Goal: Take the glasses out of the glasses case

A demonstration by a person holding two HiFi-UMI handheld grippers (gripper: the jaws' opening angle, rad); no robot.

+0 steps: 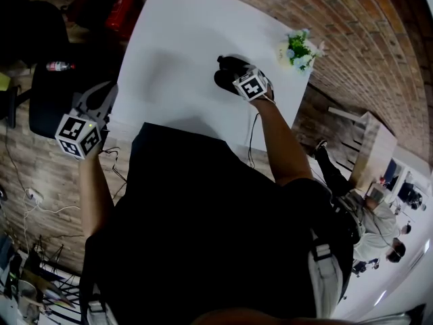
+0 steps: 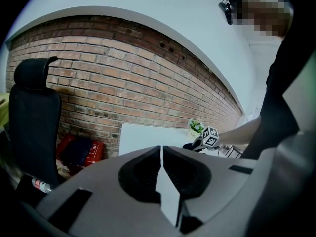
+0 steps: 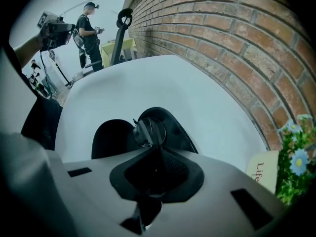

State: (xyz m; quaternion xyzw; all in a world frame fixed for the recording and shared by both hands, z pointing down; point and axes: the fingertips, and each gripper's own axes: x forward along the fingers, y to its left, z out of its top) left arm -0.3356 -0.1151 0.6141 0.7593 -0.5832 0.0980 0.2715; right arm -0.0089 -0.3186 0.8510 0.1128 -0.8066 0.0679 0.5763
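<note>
A black glasses case (image 1: pixel 226 72) lies open on the white table (image 1: pixel 183 39). In the right gripper view its lid (image 3: pixel 111 137) and base (image 3: pixel 173 125) show as two dark shells. My right gripper (image 3: pixel 156 146) is shut on the glasses (image 3: pixel 149 132), whose round lens sticks up from the jaw tips just over the case. In the head view that gripper (image 1: pixel 249 81) covers the case's near end. My left gripper (image 1: pixel 101 99) is held off the table's left edge, away from the case. Its jaws (image 2: pixel 161 154) are closed with nothing between them.
A small flower pot (image 1: pixel 298 49) and a printed card (image 3: pixel 261 171) stand at the table's far right corner by the brick wall. A black office chair (image 1: pixel 51 93), a bottle (image 1: pixel 59 66) and a red bag (image 1: pixel 115 9) sit left of the table. People stand farther off (image 3: pixel 89 31).
</note>
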